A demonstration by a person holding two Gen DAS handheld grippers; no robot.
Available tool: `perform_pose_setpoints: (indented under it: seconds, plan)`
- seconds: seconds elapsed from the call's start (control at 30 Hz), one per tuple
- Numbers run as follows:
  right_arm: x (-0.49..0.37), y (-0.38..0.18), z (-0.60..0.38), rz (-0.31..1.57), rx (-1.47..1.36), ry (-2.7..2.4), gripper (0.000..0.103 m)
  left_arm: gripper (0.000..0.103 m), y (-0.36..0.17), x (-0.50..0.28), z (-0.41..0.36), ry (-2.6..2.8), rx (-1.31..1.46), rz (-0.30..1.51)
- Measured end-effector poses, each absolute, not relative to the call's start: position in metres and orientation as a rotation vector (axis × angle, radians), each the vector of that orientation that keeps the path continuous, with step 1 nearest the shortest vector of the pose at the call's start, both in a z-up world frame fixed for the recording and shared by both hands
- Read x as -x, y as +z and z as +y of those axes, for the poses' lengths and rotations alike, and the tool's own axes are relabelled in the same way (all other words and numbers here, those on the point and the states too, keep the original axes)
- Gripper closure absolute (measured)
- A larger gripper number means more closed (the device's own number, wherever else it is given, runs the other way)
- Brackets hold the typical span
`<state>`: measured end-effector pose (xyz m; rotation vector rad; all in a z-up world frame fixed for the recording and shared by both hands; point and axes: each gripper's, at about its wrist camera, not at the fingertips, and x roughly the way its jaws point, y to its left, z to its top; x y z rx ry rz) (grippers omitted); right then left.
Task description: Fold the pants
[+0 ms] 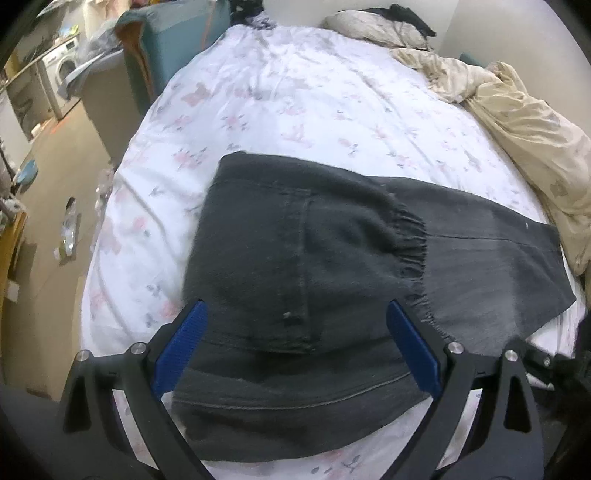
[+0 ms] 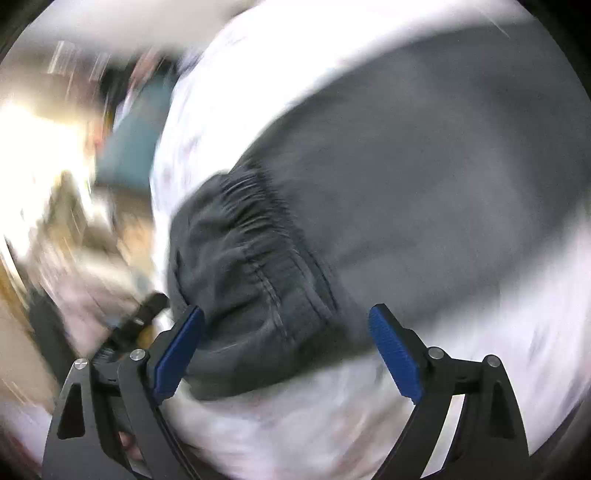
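Dark grey pants [image 1: 314, 280] lie on the bed, folded over so the waist part with its elastic band [image 1: 413, 240] rests on top of the legs, which run off to the right. My left gripper [image 1: 295, 314] is open and empty, its blue pads either side of the folded part, just above it. In the blurred right wrist view, the pants [image 2: 388, 203] fill the middle with the gathered waistband [image 2: 251, 236] near. My right gripper [image 2: 286, 317] is open and empty over that waistband end.
The bed has a white floral sheet [image 1: 295, 92]. A crumpled beige duvet [image 1: 517, 122] lies along its right side, pillows at the far end. Left of the bed is floor [image 1: 55, 184] with clutter, a teal chair [image 1: 173, 33] and a washing machine [image 1: 59, 74].
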<state>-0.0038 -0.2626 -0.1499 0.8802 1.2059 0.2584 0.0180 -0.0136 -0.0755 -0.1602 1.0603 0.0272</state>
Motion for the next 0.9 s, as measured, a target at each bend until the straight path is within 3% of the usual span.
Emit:
perform_pose_setpoints:
  seconds: [0.17, 0.33, 0.47, 0.63, 0.83, 0.9]
  plan:
    - [0.029, -0.2, -0.304, 1.203, -1.134, 0.041, 0.011, 0.007, -0.09, -0.028, -0.026, 0.013, 0.143, 1.116]
    - [0.007, -0.203, -0.383, 0.964, -1.122, -0.176, 0.021, 0.008, -0.097, -0.035, -0.029, 0.018, 0.145, 1.139]
    - [0.001, -0.194, -0.472, 0.75, -1.213, -0.388, 0.022, 0.008, -0.092, -0.037, -0.023, 0.019, 0.179, 1.122]
    - [-0.024, -0.187, -0.561, 0.627, -1.193, -0.57, 0.027, 0.008, -0.084, -0.035, -0.011, 0.031, 0.193, 1.092]
    - [-0.016, -0.178, -0.624, 0.523, -1.238, -0.643, 0.046, 0.007, -0.087, -0.031, -0.002, 0.057, 0.137, 1.1]
    - [-0.028, -0.167, -0.618, 0.537, -1.184, -0.658, 0.072, 0.007, -0.09, -0.031, 0.005, 0.075, 0.172, 1.116]
